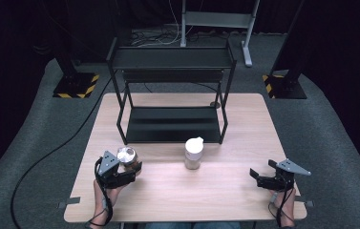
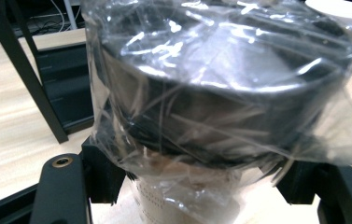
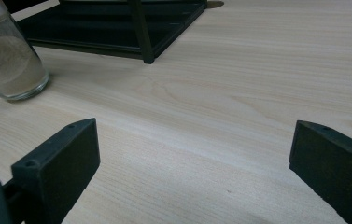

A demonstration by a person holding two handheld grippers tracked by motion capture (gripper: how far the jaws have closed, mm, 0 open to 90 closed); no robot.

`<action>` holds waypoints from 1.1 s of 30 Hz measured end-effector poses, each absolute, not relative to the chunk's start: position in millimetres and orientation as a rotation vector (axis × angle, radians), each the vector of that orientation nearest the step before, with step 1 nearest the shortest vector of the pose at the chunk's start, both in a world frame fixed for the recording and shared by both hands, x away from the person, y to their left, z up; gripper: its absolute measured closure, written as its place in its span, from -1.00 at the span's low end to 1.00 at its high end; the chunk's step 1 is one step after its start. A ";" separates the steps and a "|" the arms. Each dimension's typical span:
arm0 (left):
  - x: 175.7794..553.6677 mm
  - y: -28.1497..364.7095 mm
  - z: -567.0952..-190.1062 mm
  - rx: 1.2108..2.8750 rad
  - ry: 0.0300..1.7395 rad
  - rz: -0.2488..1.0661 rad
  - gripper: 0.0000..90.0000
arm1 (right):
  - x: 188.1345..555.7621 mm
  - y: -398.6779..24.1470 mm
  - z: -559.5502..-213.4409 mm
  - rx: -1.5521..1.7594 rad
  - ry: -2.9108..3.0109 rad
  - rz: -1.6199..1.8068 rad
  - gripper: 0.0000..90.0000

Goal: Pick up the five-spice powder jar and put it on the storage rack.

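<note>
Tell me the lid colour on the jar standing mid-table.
White; the jar's lid shows best in the high view.

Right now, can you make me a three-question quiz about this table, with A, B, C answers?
1. Where does the white-lidded jar stand?
A. On the rack's top shelf
B. On the table in front of the rack
C. On the floor

2. How many jars are there?
A. Two
B. Four
C. Six

3. What is the right gripper doing?
A. Holding a jar
B. Holding a cup
C. Open, holding nothing

Answers:
1. B: it sits on the wooden table, just ahead of the black rack.
2. A: the white-lidded one, plus a plastic-wrapped jar in the left gripper.
3. C: its jaws stand apart with bare wood between them.
</note>
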State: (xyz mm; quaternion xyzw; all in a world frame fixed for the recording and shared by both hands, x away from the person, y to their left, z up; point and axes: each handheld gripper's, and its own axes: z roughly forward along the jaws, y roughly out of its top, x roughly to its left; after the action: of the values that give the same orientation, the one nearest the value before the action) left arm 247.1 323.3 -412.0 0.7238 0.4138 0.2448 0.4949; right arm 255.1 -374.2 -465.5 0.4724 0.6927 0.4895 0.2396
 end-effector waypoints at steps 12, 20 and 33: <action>263.3 323.6 -395.9 1.764 0.960 0.568 -0.33 | 255.1 -375.2 -465.8 1.294 1.895 1.347 -0.99; 277.0 322.2 -386.3 1.775 0.932 0.549 -0.33 | 255.1 -375.7 -466.1 1.294 1.895 1.350 -0.99; 295.3 322.1 -370.1 1.801 0.900 0.521 -0.33 | 255.3 -376.0 -466.0 1.297 1.894 1.352 -0.98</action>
State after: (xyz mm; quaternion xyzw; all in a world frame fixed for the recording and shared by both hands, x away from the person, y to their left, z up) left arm 295.3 322.1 -370.1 0.7469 0.3730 0.2158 0.5064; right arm 255.3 -376.0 -466.0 0.4731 0.6908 0.4930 0.2364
